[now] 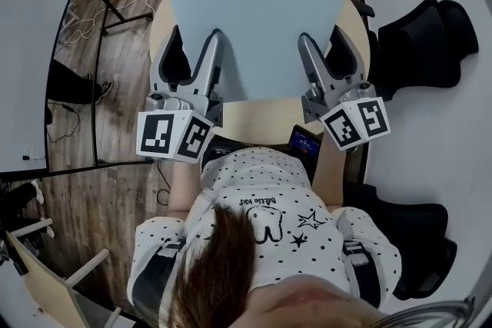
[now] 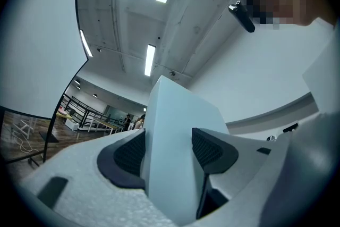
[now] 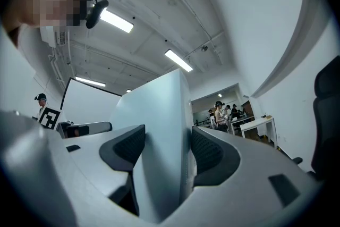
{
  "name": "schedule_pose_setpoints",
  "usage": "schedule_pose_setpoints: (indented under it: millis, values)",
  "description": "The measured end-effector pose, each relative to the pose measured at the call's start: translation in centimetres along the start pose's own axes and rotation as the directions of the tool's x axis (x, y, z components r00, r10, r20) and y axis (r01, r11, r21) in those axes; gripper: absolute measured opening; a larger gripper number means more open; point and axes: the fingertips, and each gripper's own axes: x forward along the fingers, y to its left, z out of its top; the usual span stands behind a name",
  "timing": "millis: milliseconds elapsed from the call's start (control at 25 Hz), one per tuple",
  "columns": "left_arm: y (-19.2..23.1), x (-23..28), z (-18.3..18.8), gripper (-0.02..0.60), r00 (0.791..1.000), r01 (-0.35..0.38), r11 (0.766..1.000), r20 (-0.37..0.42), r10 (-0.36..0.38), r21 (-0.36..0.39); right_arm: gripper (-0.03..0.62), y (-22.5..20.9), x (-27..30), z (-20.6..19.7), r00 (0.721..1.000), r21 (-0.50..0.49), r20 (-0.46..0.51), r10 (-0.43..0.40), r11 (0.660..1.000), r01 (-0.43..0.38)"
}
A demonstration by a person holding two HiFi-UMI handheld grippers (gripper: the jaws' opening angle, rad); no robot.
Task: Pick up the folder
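Observation:
A pale blue-grey folder [image 1: 257, 11] is held up off the round wooden table [image 1: 265, 113], facing the head camera almost flat. My left gripper [image 1: 196, 50] is shut on the folder's lower left edge, and my right gripper [image 1: 321, 50] is shut on its lower right edge. In the left gripper view the folder [image 2: 170, 151] stands edge-on between the two dark pads [image 2: 130, 152]. The right gripper view shows the folder [image 3: 159, 151] pinched between that gripper's pads [image 3: 206, 152], tilted up towards the ceiling.
A phone [image 1: 305, 140] lies on the table near the person's body. Black office chairs [image 1: 419, 42] stand at the right. A whiteboard stand with cables [image 1: 100, 4] is on the wooden floor at the left. Several people [image 3: 226, 113] stand far off in the room.

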Motion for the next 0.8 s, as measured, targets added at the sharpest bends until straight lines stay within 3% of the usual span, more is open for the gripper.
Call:
schedule_pose_setpoints:
  millis: [800]
  values:
    - [-0.02,-0.91,0.88,0.270,1.000,-0.026,1.000,0.016,0.026,0.006,0.270,0.79,0.14,0.56,0.999,-0.004,0.011,0.031,1.000,-0.031]
